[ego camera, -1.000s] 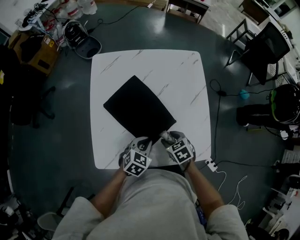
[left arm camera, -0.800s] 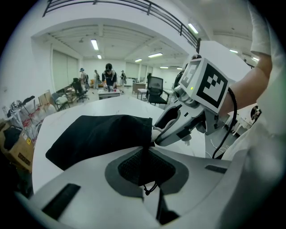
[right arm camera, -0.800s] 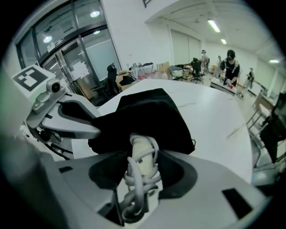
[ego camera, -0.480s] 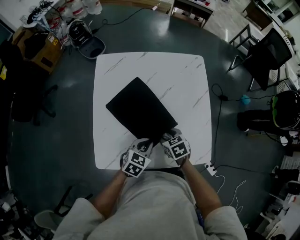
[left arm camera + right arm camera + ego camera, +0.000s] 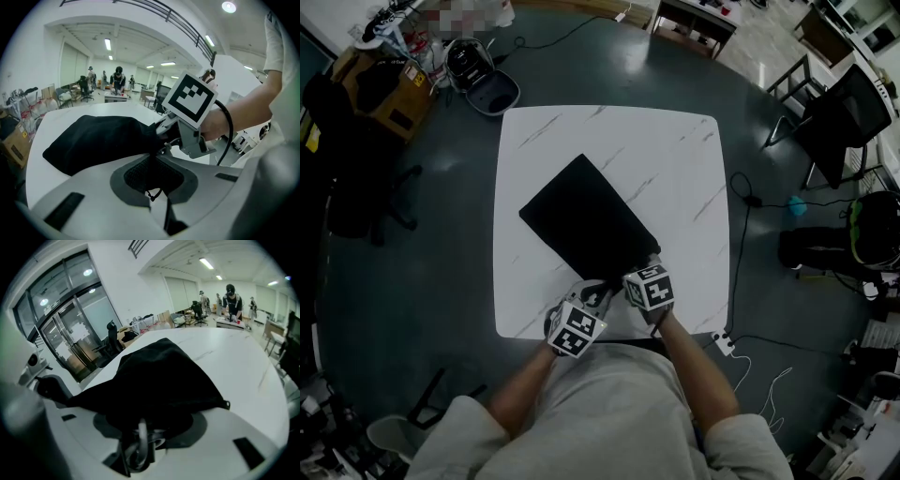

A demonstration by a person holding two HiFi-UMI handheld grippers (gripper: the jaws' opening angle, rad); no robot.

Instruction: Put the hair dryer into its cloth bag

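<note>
The black cloth bag lies slantwise on the white table, its mouth at the near edge. My left gripper is shut on the rim of the bag's mouth. Beside it, my right gripper stands wide at the same mouth, jaws closed round the hair dryer's dark end, from which a grey cord loop hangs. The bag drapes over the rest of the dryer and hides it. The right gripper's marker cube shows in the left gripper view, close behind the bag.
An open round case and a cardboard box sit on the floor beyond the table's far left corner. A dark chair stands at the right, with cables and a power strip on the floor.
My right gripper has slid left along the near edge, closer to the left gripper at the bag's mouth. The left gripper has stayed put on the rim.
</note>
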